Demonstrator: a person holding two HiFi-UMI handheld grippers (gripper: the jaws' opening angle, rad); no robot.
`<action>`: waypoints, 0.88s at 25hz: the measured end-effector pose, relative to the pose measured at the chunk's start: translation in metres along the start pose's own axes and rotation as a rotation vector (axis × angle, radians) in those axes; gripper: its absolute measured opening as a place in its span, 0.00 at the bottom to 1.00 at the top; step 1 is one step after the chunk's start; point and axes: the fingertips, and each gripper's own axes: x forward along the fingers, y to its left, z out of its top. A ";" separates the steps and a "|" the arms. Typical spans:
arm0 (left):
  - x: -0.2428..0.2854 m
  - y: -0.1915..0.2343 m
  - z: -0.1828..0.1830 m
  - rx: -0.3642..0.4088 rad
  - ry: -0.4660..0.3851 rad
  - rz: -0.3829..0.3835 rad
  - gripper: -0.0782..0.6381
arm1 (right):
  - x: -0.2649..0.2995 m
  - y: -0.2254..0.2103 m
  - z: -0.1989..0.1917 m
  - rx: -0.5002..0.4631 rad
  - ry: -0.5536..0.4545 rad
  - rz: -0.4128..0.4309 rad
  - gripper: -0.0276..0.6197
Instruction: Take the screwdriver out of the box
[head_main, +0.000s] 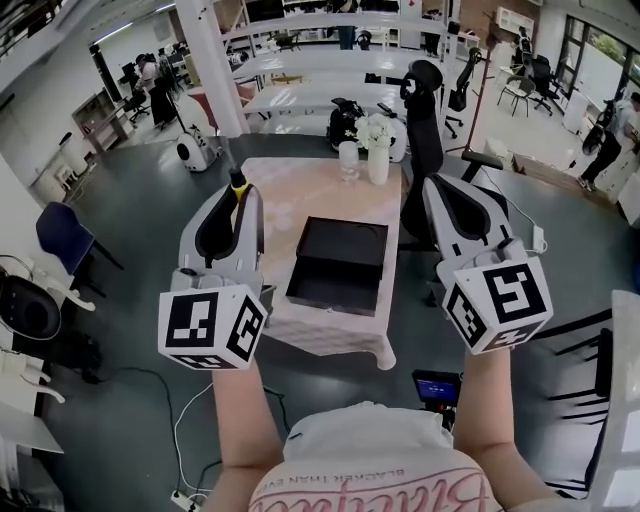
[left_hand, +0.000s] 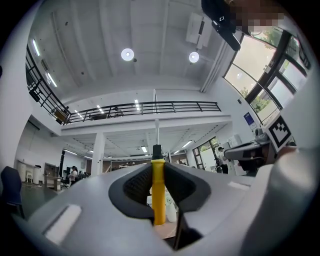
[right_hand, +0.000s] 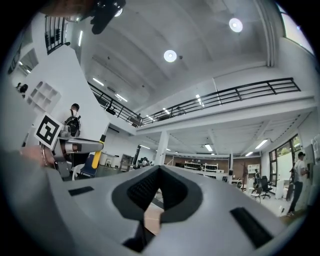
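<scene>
A yellow-handled screwdriver (head_main: 238, 182) stands upright between the jaws of my left gripper (head_main: 240, 196), which is shut on it and raised above the table's left side. In the left gripper view the yellow handle (left_hand: 158, 192) is pinched between the black pads, and its black collar and metal shaft point up past my left gripper (left_hand: 157, 172). The black box (head_main: 340, 262) lies open on the table, to the right of that gripper and below it. My right gripper (head_main: 437, 186) hovers right of the box. Its jaws (right_hand: 160, 170) are shut with nothing between them.
The table (head_main: 300, 195) has a pale pink cloth. A white vase of flowers (head_main: 378, 150) and a pale cup (head_main: 348, 158) stand at its far edge. A black office chair (head_main: 425, 120) stands behind the right gripper, and a blue chair (head_main: 62, 235) is at far left.
</scene>
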 end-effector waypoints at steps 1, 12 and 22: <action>-0.001 0.001 -0.001 0.000 -0.003 -0.001 0.22 | 0.001 0.002 -0.002 -0.007 0.002 -0.005 0.05; -0.018 0.010 -0.001 -0.014 -0.006 -0.011 0.22 | -0.001 0.019 0.003 -0.025 0.011 -0.024 0.05; -0.019 0.015 -0.002 -0.047 -0.016 -0.013 0.22 | -0.004 0.023 0.008 -0.046 0.005 -0.027 0.05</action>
